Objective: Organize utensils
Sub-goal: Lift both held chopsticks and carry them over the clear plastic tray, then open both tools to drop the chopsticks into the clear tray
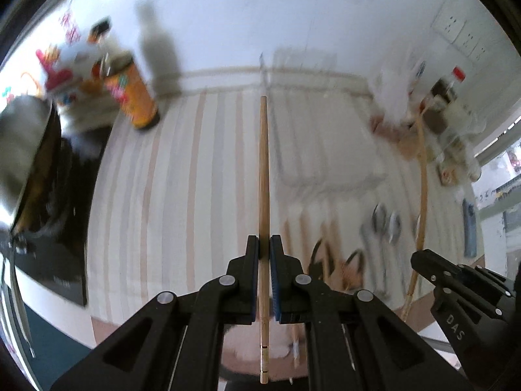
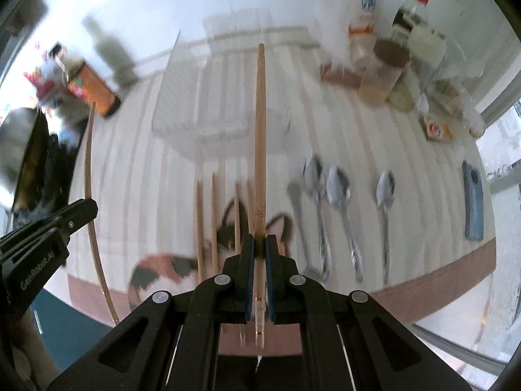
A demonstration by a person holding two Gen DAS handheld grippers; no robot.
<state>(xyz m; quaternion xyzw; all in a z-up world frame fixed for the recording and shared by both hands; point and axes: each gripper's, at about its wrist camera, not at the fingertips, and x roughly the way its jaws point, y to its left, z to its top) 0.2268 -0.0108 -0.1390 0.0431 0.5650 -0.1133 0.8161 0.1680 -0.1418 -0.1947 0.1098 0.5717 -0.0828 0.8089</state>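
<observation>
Each hand-held gripper is clamped on one chopstick: the left (image 1: 264,246) pinches its chopstick (image 1: 263,176) near the thick end, the right (image 2: 259,244) likewise on its chopstick (image 2: 260,123), both above the striped bench (image 2: 423,195). These look light, stiff and smooth, so a thin stick may swivel between the pads; gripping close to the butt seems sensible. More chopsticks (image 2: 213,215) lie below, three spoons (image 2: 338,189) to their right, a clear tray (image 2: 182,104) beyond. Jars (image 2: 384,71) and an orange can (image 2: 94,94) crowd the far edge; a phone (image 2: 472,202) lies aside.
</observation>
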